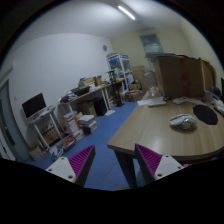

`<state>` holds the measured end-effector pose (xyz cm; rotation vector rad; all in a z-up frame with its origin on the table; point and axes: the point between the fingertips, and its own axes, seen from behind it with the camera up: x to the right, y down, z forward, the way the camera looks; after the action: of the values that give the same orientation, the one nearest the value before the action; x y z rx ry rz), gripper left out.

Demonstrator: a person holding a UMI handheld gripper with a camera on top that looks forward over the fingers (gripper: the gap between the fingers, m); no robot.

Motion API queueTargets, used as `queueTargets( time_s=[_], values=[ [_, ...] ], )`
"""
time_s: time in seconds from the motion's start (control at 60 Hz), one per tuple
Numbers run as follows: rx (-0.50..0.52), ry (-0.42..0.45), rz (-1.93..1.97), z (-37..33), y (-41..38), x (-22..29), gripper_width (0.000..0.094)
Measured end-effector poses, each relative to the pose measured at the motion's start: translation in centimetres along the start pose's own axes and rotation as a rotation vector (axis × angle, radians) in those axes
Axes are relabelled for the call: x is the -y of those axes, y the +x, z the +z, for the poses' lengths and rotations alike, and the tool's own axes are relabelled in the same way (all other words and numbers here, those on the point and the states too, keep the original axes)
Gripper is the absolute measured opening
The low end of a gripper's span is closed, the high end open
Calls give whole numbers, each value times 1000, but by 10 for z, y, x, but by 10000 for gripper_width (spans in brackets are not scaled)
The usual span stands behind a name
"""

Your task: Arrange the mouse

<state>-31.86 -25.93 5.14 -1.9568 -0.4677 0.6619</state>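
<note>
1. Lying well ahead of the claw point(115, 160) and off to its right, the mouse point(182, 121) rests on the wooden tabletop point(150, 130), its long axis running roughly crosswise to the fingers.
2. A dark round mouse pad point(205, 114) sits just beyond the mouse.
3. The claw stands wide open, holding nothing, pads point(78, 160) bare.
4. Reaching it likely means moving forward and rightward over the tabletop edge.
5. Beyond: blue floor point(95, 140), cluttered shelves point(118, 70), a monitor point(34, 104).
</note>
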Motion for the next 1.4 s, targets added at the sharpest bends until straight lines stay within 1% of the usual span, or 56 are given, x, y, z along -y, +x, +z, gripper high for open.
queueTargets(
  time_s=[0.1, 0.117, 0.167, 0.267, 0.333, 0.483, 0.667, 0.733, 0.783, 0.933, 0.967, 1.15, 1.267, 1.283, 1.35, 1.4],
  values=[
    [-36, 13, 10, 10, -1, -4, 833],
    [-36, 10, 13, -2, 15, 5, 833],
    [-45, 15, 16, -11, 28, 6, 836],
    [-67, 2, 27, -14, 38, 1, 839],
    [-85, -3, 33, -11, 63, -1, 835],
    [-181, -28, -33, -20, 128, 0, 832],
    [-363, -10, -96, -24, 223, 30, 837],
    [-402, -23, -112, -17, 248, 35, 838],
    [-405, -48, -119, -10, 263, 34, 829],
    [-402, -111, -135, 16, 285, 27, 839],
    [-406, -119, -136, 20, 288, 28, 853],
    [-374, -145, -106, 47, 299, 36, 852],
    [-374, -155, -96, 64, 314, 46, 855],
    [-371, -173, -84, 65, 315, 44, 866],
    [-354, -184, -50, 71, 318, 48, 842],
    [-351, -198, -73, 74, 323, 50, 855]
  ],
)
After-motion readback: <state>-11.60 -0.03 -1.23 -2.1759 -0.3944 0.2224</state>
